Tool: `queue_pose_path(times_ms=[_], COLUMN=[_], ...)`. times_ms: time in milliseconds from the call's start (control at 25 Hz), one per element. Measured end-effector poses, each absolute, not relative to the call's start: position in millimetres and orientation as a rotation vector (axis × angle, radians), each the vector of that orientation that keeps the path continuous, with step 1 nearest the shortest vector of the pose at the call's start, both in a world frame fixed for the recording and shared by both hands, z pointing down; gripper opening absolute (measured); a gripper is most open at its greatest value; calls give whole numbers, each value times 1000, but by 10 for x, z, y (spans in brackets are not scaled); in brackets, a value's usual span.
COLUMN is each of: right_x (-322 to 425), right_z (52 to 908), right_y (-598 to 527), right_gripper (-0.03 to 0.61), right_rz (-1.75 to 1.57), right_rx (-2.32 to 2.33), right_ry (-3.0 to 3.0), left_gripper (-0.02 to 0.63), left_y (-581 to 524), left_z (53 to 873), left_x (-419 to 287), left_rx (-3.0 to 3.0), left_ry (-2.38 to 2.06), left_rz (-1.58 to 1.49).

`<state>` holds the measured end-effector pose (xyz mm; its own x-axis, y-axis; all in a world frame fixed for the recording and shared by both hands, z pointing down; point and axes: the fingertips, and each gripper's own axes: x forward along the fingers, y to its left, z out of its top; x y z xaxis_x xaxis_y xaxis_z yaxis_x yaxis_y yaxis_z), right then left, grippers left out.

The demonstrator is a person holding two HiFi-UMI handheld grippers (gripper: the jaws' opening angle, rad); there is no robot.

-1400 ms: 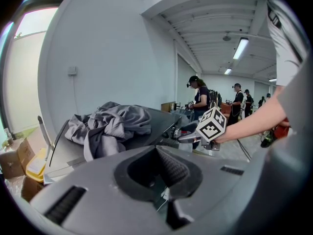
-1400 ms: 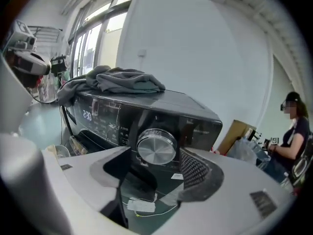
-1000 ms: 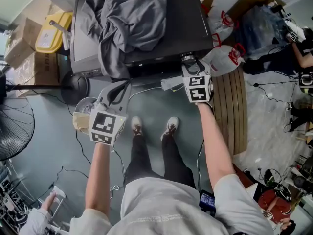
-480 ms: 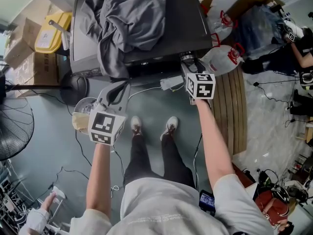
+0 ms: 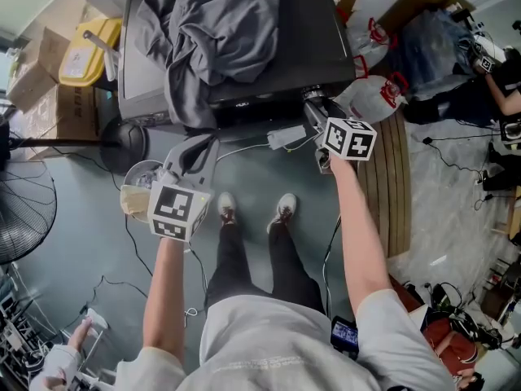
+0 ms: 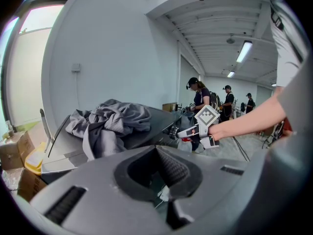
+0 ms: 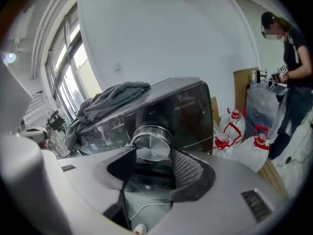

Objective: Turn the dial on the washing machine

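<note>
My right tool (image 7: 154, 156) was clamped on the dial (image 7: 150, 142), at the front right corner of the washer (image 7: 191, 110). Best, I judged, to squeeze evenly and roll about the dial's axis, never pulling. My left tool (image 6: 157, 153) hung closed, empty.

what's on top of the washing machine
A crumpled grey garment lies on the washing machine, on its dark lid, and hangs over the front edge. Anything beneath the fabric is covered and cannot be seen.
</note>
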<state>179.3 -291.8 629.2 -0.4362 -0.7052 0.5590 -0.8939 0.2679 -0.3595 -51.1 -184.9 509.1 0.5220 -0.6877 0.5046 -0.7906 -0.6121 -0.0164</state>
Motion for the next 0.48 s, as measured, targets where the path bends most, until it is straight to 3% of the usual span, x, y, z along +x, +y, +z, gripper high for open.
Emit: queue_pose_path(times_ms=[480], right_x=[1786], right_z=[6276], right_y=[-2883], right_gripper=[236], right_rz=[1330], right_rx=[1493], right_ry=[-2345], left_gripper=[17], left_y=[-1824], left_z=[5070], left_x=[-496], left_rx=[2553], left_ry=[-1270], left_rz=[688])
